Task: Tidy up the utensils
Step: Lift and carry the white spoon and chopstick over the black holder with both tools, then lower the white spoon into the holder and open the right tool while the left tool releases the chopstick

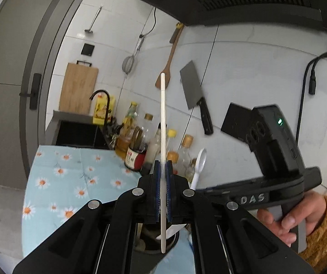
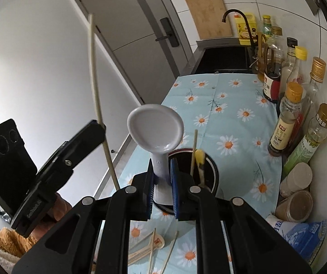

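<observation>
My left gripper [image 1: 163, 171] is shut on a long pale chopstick [image 1: 163, 118] that stands upright, its lower end over the dark utensil holder [image 1: 154, 242]. It also shows in the right wrist view [image 2: 95, 68], held by the left gripper [image 2: 99, 125]. My right gripper [image 2: 162, 175] is shut on the handle of a white plastic spoon [image 2: 155, 125], bowl up, just above the dark round utensil holder [image 2: 211, 169]. The holder has a chopstick and a yellow-tipped utensil [image 2: 200, 157] in it. The spoon also shows in the left wrist view [image 1: 198, 166].
Loose chopsticks and a wooden spoon [image 2: 152, 248] lie on the daisy-print cloth [image 2: 227, 105]. Oil and sauce bottles [image 2: 286, 123] and jars [image 2: 295, 196] line the wall. A sink with black tap [image 2: 234, 13], a cutting board [image 1: 79, 89] and a hanging cleaver [image 1: 194, 89] are behind.
</observation>
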### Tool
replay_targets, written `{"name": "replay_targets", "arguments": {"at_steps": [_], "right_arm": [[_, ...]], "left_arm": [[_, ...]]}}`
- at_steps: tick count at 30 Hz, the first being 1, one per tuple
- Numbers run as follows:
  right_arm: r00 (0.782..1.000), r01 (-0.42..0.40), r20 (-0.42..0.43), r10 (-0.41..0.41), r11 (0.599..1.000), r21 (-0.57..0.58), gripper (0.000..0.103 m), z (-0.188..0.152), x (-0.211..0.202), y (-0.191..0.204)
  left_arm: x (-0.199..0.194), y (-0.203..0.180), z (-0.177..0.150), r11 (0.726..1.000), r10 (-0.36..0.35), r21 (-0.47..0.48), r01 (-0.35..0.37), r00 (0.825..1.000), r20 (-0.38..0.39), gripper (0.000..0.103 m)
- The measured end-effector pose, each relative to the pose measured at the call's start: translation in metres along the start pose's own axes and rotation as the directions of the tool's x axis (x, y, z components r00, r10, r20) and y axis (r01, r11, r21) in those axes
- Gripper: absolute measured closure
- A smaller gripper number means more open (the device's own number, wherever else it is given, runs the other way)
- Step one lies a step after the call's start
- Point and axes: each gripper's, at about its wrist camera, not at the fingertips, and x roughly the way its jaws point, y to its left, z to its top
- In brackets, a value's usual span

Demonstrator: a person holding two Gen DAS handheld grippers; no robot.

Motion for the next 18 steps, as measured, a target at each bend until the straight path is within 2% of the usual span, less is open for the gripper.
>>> {"name": "replay_targets", "arguments": {"at_steps": [9,12,14,18], "right_arm": [[1.000,0.004,-0.007,-0.004,1.000,0.010,0.088,0.004,0.021,-0.009],[0.999,0.034,-0.021,-0.034,0.999,-0.005,0.088,0.000,0.031,-0.008],[0.999,0.039,-0.034,-0.039,0.999,0.001,0.088,-0.003,0.039,-0.011],[0.997,0.067,-0.048,-0.066,0.998,0.013,0.088,-0.010,0.048,-0.018]], "left_arm": [[0.011,0.017,-0.011,1.000,-0.014,0.006,0.013,0.992,0.125,0.100],[0.017,0.020,-0.022,1.000,-0.011,0.020,0.009,0.991,0.132,0.100],[0.026,0.023,-0.034,0.999,0.000,0.036,-0.004,0.995,0.096,0.100],[0.031,0.035,-0.054,0.999,0.032,0.020,-0.033,0.996,0.079,0.100]]}}
